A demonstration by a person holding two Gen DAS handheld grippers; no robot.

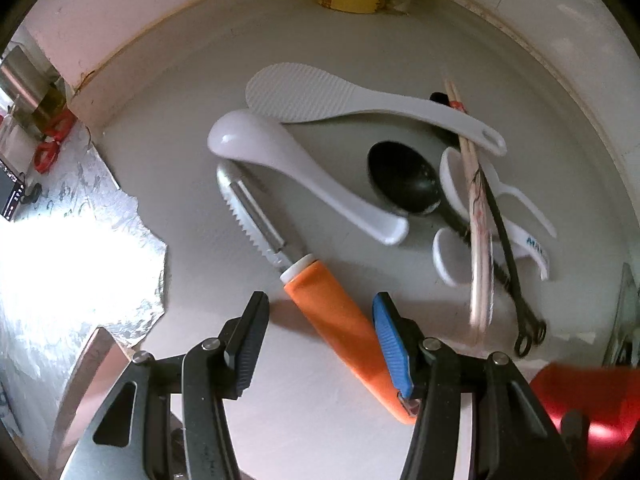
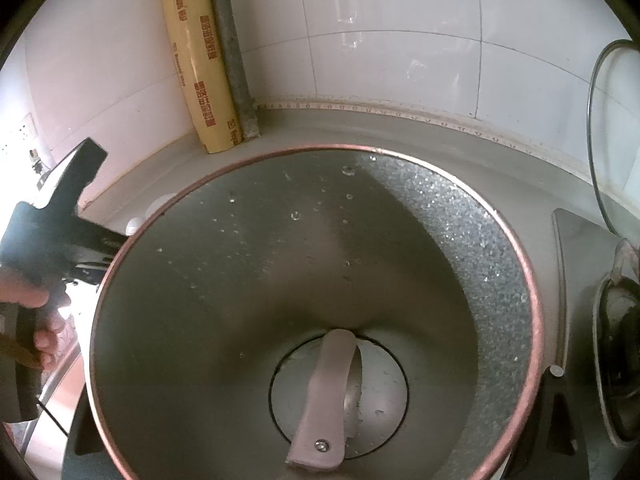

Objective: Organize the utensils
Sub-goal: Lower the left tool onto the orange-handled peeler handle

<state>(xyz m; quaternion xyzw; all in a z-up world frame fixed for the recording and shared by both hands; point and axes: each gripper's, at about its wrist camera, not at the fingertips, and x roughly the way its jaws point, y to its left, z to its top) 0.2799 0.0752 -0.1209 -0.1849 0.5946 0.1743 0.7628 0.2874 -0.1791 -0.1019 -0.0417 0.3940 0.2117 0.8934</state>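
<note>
Utensils on the counter: one peeler (orange-handled), one black spoon.

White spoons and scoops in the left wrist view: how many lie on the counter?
4: rice paddle at the back, soup spoon over the peeler's blade, two measuring scoops under the chopsticks. More may be hidden.

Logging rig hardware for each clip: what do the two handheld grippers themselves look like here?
The left gripper has black linkage arms with silver pivot pins; one finger carries a ribbed black pad, the other a ribbed blue pad. In the right wrist view its black T-shaped body shows. The right gripper is almost wholly hidden; only a dark finger part with a silver pin shows.
</note>
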